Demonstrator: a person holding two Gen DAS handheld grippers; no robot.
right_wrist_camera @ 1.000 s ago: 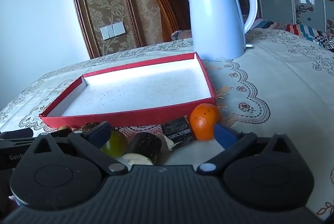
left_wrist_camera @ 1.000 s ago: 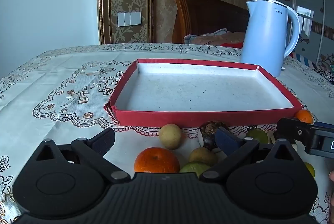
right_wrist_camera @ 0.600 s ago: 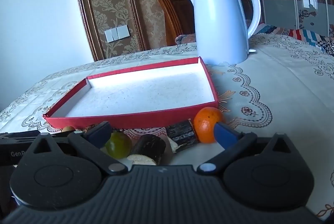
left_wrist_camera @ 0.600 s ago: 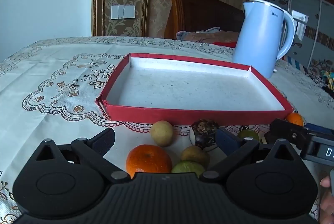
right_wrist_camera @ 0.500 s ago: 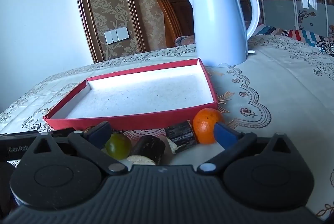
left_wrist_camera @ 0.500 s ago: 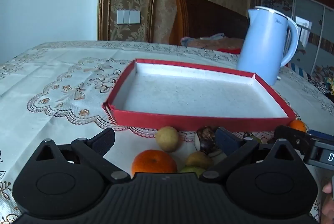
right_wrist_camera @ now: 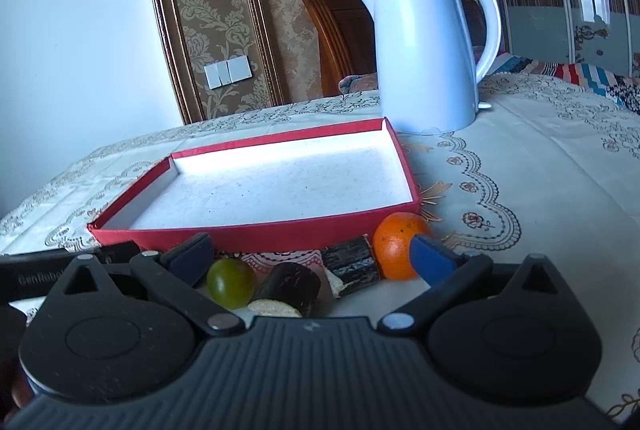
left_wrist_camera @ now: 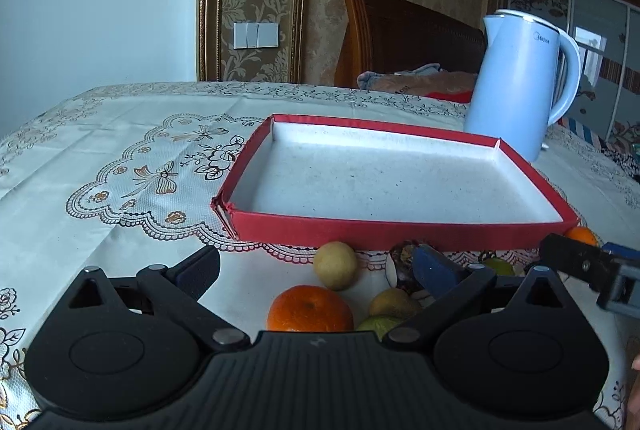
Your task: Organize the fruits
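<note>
Red tray [left_wrist_camera: 400, 234]: nothing inside; fruits on the table [left_wrist_camera: 100, 133] before it. Kettle [right_wrist_camera: 428, 61]: lettering "dea" legible. Left tongs [left_wrist_camera: 316, 272], right tongs [right_wrist_camera: 310, 256]: wide, holding nothing.

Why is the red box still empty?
The red box is empty: only its bare white floor shows. All the fruit, like the orange, lies on the tablecloth outside it.

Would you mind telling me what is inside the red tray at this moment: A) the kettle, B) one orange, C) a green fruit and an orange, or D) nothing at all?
D: the red tray shows only its bare white floor in both views, while the orange and the green fruit lie on the tablecloth in front of it.
</note>
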